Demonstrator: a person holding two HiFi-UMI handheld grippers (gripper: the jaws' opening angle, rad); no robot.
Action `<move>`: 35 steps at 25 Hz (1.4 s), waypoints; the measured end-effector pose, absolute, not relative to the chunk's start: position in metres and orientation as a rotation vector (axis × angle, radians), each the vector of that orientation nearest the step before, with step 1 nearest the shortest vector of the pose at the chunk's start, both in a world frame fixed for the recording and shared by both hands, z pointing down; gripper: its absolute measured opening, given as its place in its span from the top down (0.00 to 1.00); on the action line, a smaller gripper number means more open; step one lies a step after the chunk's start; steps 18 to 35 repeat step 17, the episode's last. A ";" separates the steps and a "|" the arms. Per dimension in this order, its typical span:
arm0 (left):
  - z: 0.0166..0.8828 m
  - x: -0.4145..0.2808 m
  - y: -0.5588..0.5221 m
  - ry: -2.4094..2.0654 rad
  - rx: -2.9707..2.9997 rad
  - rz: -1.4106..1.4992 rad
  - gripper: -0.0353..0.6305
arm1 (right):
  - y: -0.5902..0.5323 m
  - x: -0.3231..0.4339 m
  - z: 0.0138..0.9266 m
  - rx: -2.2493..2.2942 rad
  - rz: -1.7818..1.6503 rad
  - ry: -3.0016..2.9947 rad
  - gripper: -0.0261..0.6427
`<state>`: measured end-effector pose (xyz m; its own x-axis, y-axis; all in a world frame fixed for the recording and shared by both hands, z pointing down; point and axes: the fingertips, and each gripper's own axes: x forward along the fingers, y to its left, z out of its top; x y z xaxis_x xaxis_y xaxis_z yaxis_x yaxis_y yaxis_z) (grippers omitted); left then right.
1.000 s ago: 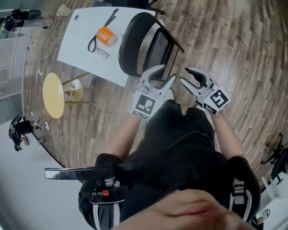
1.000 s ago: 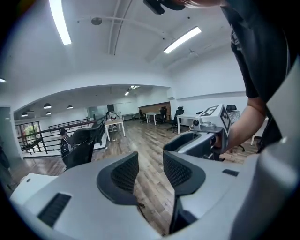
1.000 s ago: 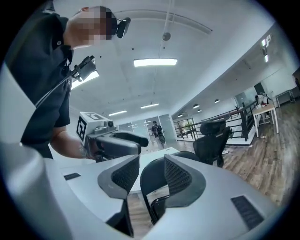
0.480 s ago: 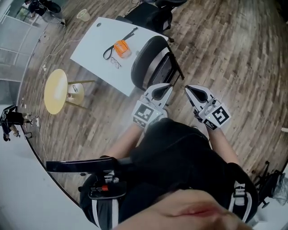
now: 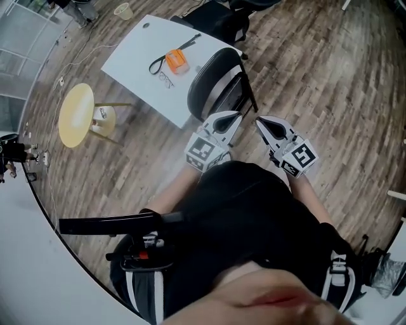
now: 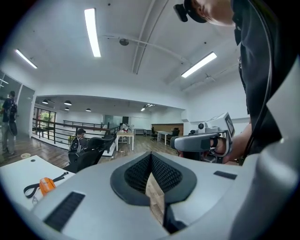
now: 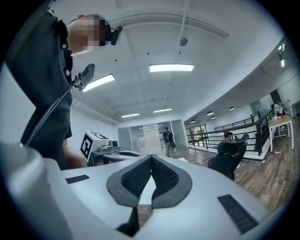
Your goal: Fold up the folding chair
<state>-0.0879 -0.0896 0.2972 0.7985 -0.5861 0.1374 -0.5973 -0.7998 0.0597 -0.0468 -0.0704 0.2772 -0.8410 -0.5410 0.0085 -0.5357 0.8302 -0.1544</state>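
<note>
Well, closest in, the person in a black top [image 5: 247,216] holds both tools out in front, side by side and a little apart. The left gripper [image 5: 233,116], white with a square-marked cube on it, has its jaws pressed together with nothing between them. The right gripper [image 5: 261,122] is likewise closed and empty. Neither touches the chair. Just beyond their tips stands the black folding chair [image 5: 204,82] with its rounded padded back. It is on the brown wooden plank floor [image 5: 317,63], close against the corner of a white rectangular table [image 5: 130,57]. On that table lie a small orange block with a black strap [image 5: 177,60] and a pair of glasses [image 5: 165,79]. Off to the person's left sits a round yellow side table [image 5: 75,114]. Past the white table is a black office chair [image 5: 216,19].
</note>
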 end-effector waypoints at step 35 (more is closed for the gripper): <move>0.303 -0.114 -0.093 -0.944 2.884 0.171 0.94 | -0.075 -0.076 0.287 -0.861 -0.278 2.973 0.95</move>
